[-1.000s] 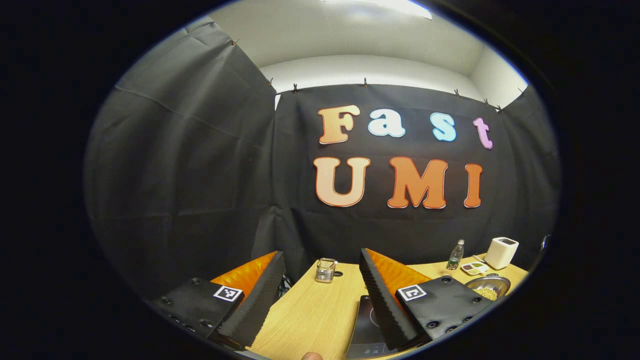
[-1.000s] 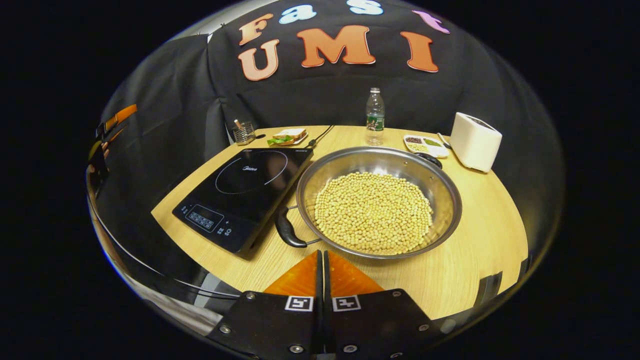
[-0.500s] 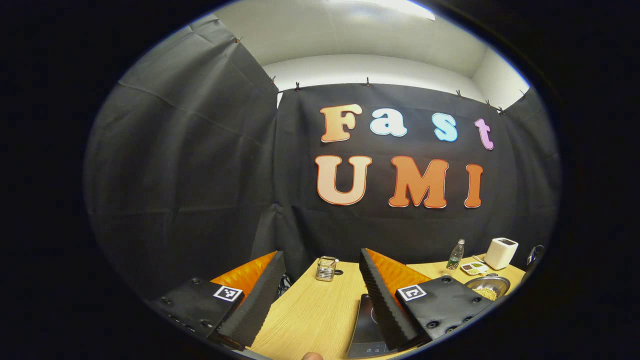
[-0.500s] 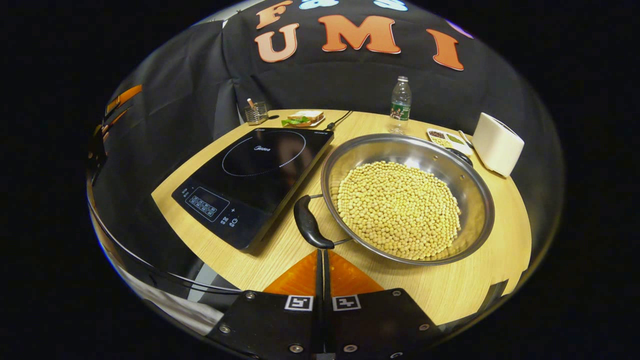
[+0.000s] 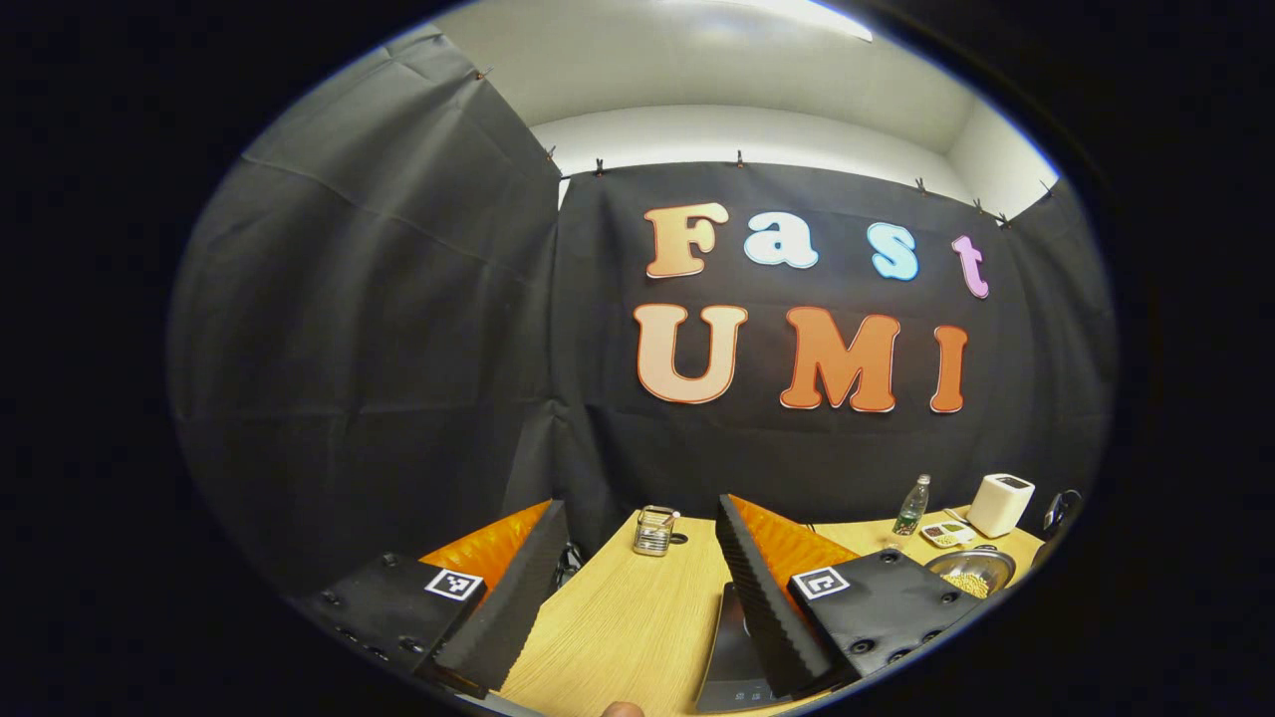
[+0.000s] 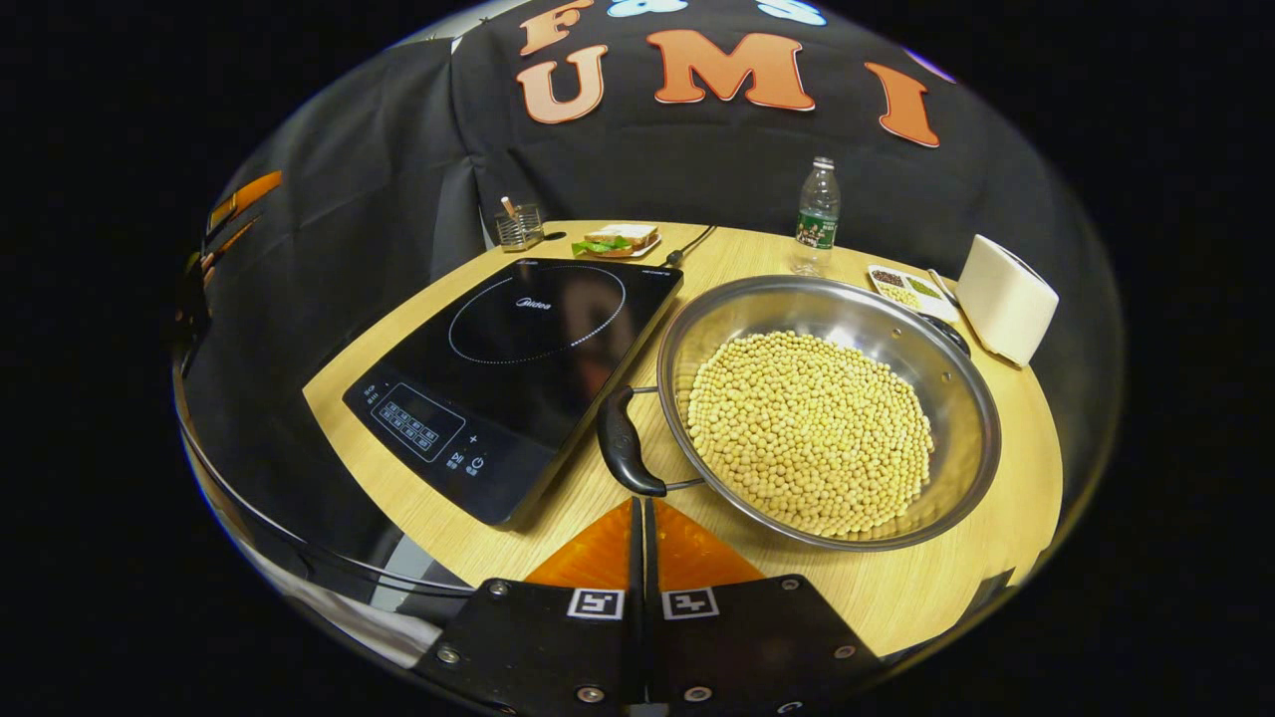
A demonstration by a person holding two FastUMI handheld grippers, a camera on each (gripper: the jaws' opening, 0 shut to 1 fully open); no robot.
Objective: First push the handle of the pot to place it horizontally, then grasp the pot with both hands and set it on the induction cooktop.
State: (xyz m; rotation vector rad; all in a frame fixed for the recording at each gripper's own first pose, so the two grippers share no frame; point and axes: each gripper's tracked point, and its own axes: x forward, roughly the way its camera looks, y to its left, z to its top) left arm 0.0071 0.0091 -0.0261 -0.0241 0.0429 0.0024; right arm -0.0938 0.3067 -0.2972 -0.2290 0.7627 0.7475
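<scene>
Black cloth walls a light wooden surface (image 6: 926,588). Induction cooktop (image 6: 518,368) sits by its left edge, pot (image 6: 827,408) of beans beside it. Right hand-held gripper (image 6: 643,510) pressed closed at the pot's handle (image 6: 623,453); left hand-held gripper (image 5: 637,538) wide.

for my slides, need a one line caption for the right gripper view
Shut right gripper meets the near handle of a bean-filled steel pot beside the induction cooktop.

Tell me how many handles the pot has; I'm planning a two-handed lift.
2: a near black handle beside the cooktop, and a far handle on the pot rim toward the white box.
</scene>
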